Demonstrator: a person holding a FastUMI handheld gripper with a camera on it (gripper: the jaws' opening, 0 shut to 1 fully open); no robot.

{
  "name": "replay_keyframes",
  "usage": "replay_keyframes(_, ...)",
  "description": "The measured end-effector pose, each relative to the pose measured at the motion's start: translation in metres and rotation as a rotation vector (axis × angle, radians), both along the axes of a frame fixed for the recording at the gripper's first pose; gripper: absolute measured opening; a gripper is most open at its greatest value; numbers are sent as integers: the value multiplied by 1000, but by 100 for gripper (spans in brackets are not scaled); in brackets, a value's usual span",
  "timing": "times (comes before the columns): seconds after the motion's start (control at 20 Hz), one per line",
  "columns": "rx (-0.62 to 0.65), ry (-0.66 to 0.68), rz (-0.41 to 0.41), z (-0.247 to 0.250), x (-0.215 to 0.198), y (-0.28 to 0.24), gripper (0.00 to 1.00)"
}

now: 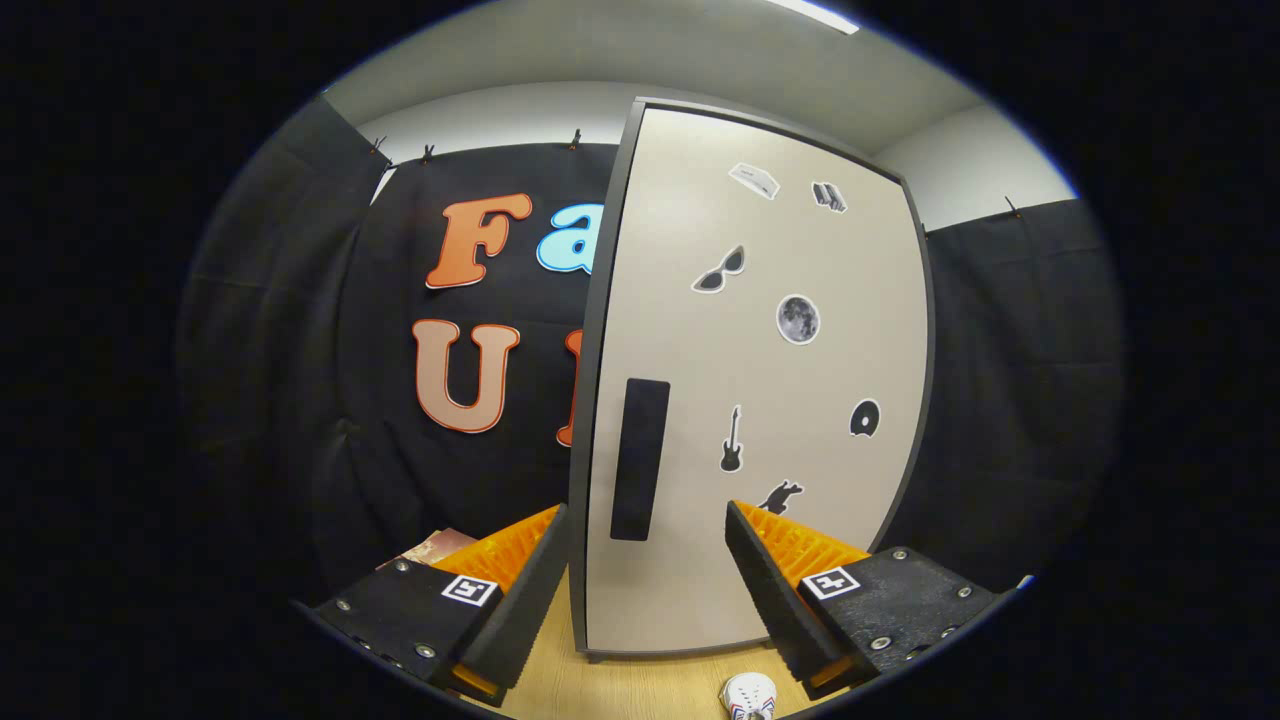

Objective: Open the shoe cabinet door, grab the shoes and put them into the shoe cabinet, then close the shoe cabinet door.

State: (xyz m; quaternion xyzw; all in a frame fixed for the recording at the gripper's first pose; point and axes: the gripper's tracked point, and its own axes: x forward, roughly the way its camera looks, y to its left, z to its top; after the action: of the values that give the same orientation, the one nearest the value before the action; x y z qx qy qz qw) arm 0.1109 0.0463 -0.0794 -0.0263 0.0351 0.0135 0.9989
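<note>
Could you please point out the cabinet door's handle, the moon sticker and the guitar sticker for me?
handle (640,458): gripper view, middle of the dark vertical grip, ahead of the open gripper (645,560).
moon sticker (798,319): gripper view, centre of the round disc.
guitar sticker (732,444): gripper view, on its neck and body.

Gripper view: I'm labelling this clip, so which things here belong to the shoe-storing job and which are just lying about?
Job: cabinet door, its dark handle between the open fingers, white shoe.
Lying about: door stickers, reddish-brown item.
</note>
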Motion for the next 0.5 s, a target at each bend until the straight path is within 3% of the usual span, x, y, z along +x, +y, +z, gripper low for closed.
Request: replay_keyframes(0.5,74,76,11,-14,78,5,95)
